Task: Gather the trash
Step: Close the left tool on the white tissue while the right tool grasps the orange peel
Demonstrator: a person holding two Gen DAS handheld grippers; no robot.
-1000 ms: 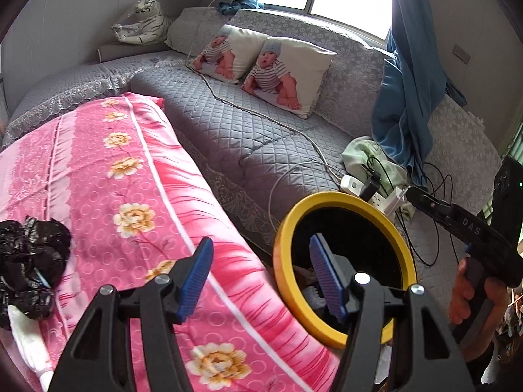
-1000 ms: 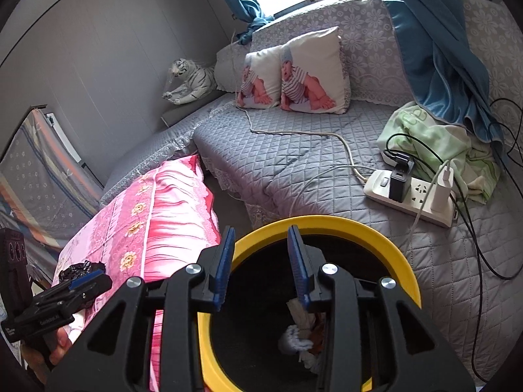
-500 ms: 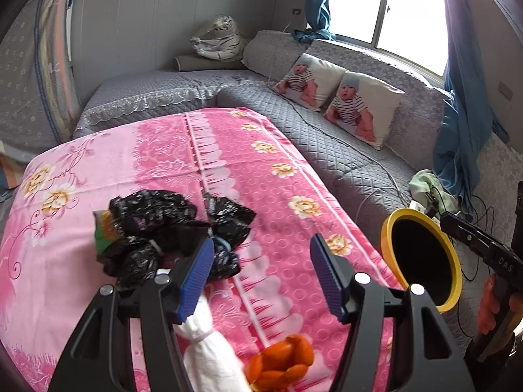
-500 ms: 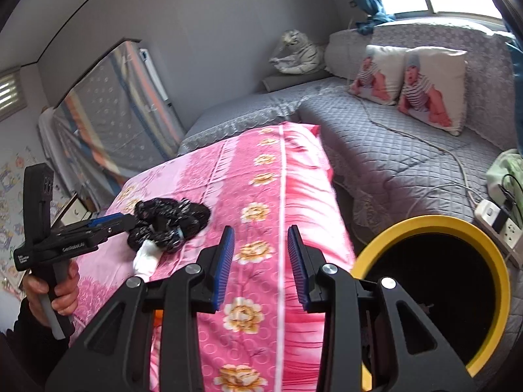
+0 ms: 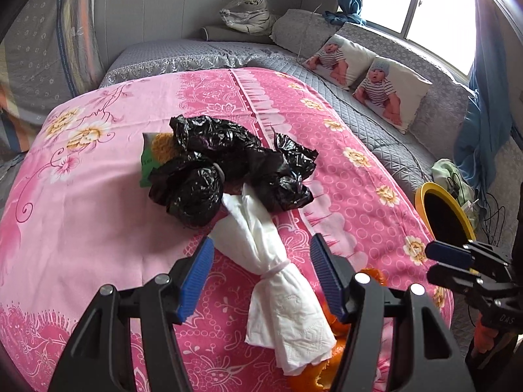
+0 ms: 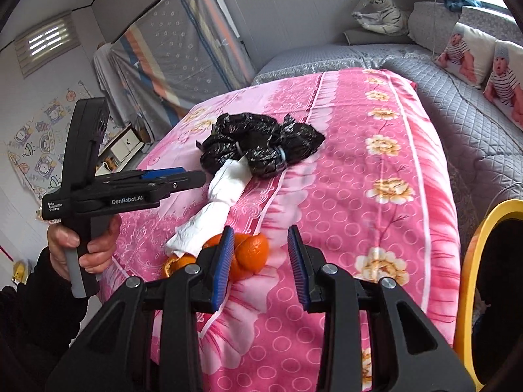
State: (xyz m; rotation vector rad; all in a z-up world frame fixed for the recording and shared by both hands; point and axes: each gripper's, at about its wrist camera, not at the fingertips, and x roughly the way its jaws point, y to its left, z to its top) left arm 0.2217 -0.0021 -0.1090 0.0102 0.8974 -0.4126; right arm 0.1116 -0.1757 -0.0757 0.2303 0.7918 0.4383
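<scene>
Trash now closer, orange peel half hidden under tissue bundle, green packet behind black bags

We are in a lived-in home, in a sitting or sleeping room: a grey quilted corner sofa runs along the walls, carrying two white cushions printed with a baby in stripes and a plush white tiger toy. A pink floral cloth covers the central surface. Blue curtains hang by a bright window, and cartoon stickers dot one wall.
</scene>
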